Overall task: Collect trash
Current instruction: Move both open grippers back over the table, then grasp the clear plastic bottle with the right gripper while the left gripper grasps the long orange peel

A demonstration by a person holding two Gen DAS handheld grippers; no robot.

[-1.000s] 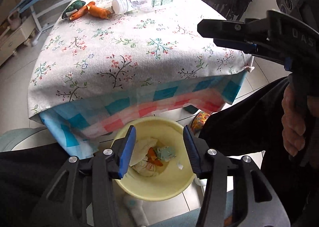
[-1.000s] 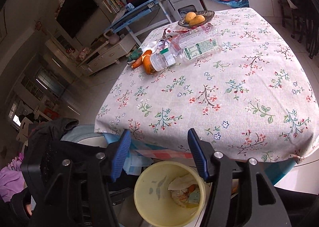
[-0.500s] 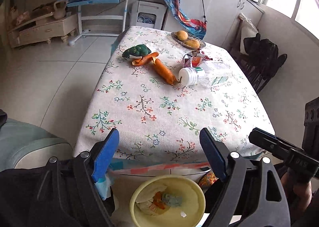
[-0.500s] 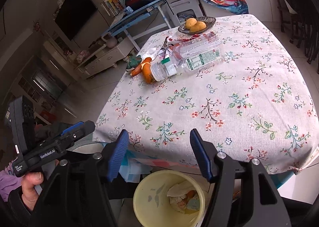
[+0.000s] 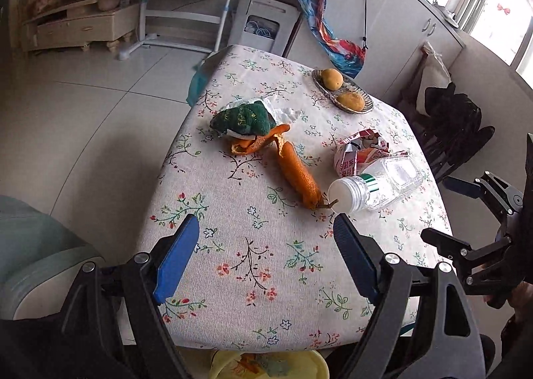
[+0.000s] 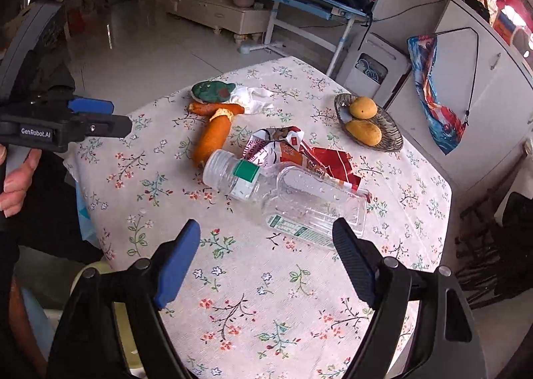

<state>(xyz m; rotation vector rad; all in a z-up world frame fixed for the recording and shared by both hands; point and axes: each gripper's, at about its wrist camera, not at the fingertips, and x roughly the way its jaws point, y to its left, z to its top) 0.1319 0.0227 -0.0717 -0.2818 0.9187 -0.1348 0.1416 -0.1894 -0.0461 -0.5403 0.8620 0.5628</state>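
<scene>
Clear plastic bottle point(image 6: 286, 199) lying on its side mid-counter point(image 5: 253, 265), cap end touching the orange peel point(image 5: 296, 176). Crumpled red-and-white carton point(image 6: 299, 152) just behind the bottle; green cloth point(image 5: 243, 119) beyond the peel. Left claw point(image 5: 266, 255) spread wide, empty, hovering short of the bottle. Right claw point(image 6: 266, 255) opening, nothing between its pads. Yellow bin point(image 5: 269, 365) beneath the counter's near edge.

I swing both grippers up from the yellow bin point(image 5: 266, 366) toward the table litter, the right gripper point(image 6: 266, 259) opening its empty jaws.
</scene>
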